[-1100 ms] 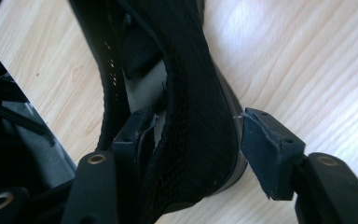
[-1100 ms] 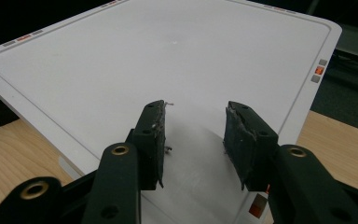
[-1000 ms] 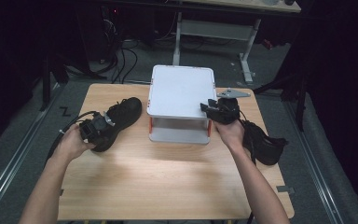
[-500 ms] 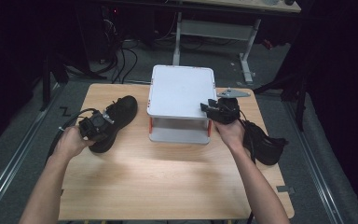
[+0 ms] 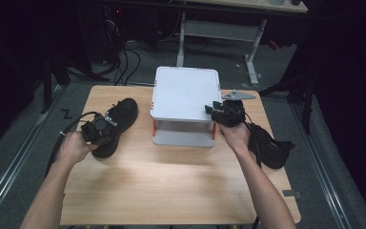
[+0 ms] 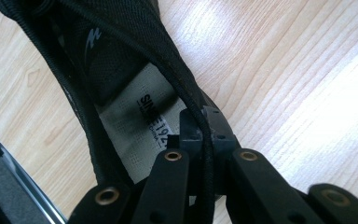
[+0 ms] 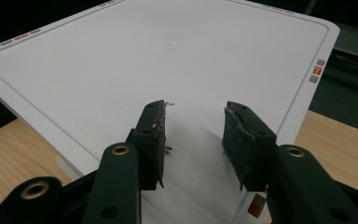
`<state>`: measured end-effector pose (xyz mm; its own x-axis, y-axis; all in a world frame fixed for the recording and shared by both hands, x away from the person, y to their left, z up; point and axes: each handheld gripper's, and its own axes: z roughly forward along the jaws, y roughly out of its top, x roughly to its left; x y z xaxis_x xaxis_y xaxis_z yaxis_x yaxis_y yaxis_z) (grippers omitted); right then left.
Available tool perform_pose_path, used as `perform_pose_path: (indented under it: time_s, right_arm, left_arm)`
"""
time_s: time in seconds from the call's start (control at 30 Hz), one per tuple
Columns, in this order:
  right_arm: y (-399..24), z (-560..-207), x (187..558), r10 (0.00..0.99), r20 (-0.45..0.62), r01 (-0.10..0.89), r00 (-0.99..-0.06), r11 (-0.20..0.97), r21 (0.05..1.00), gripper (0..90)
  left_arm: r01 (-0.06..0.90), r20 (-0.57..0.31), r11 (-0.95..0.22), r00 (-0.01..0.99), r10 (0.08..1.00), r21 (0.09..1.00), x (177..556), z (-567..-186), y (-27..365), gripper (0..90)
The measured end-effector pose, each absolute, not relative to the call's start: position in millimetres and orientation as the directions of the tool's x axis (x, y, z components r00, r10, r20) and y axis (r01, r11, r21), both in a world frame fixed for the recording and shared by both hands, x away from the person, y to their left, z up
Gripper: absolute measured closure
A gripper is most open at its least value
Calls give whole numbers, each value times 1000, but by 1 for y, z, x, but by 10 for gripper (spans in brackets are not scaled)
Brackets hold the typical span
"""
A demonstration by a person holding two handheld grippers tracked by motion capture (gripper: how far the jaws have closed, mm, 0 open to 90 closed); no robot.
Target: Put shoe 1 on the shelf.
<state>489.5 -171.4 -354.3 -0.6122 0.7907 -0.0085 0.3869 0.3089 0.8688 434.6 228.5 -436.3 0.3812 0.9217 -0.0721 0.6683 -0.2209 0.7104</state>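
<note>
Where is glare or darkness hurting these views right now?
High view: the room around the table is nearly black. Left gripper view: window-like glare on the wood beside the shoe. Right gripper view: the white stand is evenly lit, jaws casting soft shadows.

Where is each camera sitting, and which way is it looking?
High view: sits above the person's side, looking forward and down on the table; both forearms, the left gripper and the right gripper show.
Left gripper view: rides the left gripper, looking along its jaws, shut on the black shoe's edge.
Right gripper view: rides the right gripper, looking between open jaws over the white stand.
Shared: the high view also shows the shoe and stand.
</note>
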Motion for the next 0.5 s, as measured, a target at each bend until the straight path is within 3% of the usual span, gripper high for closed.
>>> perform_pose_path:
  time_s: [0.5]
  right_arm:
    - [-173, -354, 490, 788, -5, 387, -616, 308, 869, 595]
  left_arm:
    - [633, -141, -115, 340, 930, 766, 412, -416, 226, 880]
